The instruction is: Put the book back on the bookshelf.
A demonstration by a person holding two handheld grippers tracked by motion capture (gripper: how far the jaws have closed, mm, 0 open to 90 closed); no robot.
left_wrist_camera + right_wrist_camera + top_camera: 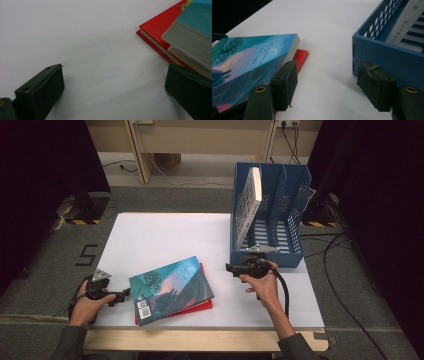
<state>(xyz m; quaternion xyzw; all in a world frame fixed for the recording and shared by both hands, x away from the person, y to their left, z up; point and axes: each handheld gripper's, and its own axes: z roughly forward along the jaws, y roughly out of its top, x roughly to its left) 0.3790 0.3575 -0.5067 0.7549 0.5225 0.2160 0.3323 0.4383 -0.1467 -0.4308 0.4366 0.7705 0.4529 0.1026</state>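
Note:
A teal book (170, 287) lies on a red book (202, 306) near the table's front edge. My left gripper (125, 295) rests on the table just left of the stack. Its jaws stand open (112, 72) over bare table. The red book (160, 30) and the teal book (197, 15) lie off to its right. My right gripper (230, 268) hovers between the stack and the blue file rack (267, 255). It points left and is open (328, 75) with nothing between its jaws. In that view the teal book (254, 57) lies left and the rack (384, 55) right.
A book (247, 202) leans upright in the rack's left compartment, also seen as a white-spined book (404, 22). The white table (160, 235) spreads behind the stack. Cables run over the floor to the right of the table.

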